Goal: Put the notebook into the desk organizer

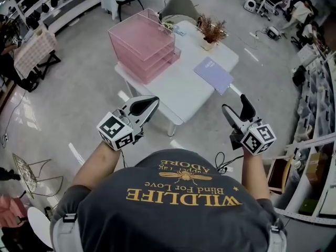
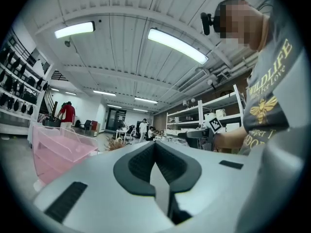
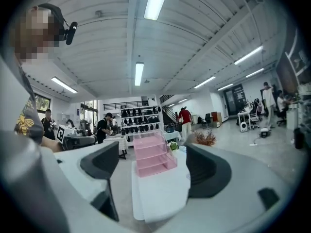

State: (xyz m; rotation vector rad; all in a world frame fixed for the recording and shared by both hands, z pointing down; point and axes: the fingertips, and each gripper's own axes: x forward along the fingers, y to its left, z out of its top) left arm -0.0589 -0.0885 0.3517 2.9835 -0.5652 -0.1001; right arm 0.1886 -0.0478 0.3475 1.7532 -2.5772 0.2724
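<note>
A lavender notebook (image 1: 213, 74) lies flat near the right edge of the white table (image 1: 178, 91). The pink tiered desk organizer (image 1: 143, 45) stands on the table's left part, and it also shows as the pink organizer (image 3: 153, 154) and as a pink organizer wall (image 2: 58, 152). My left gripper (image 1: 144, 105) hangs over the floor just short of the table's near edge, jaws shut on nothing. My right gripper (image 1: 239, 111) is held off the table's near right side, open and empty. In the right gripper view the organizer sits straight ahead between the spread jaws; the notebook is hidden there.
A small potted dry plant (image 1: 211, 31) stands at the table's far corner beyond the notebook. A grey chair (image 1: 181, 7) sits behind the table. Shelving (image 1: 315, 156) lines the right side and a wire stool (image 1: 26, 175) is at my lower left. People stand in the background.
</note>
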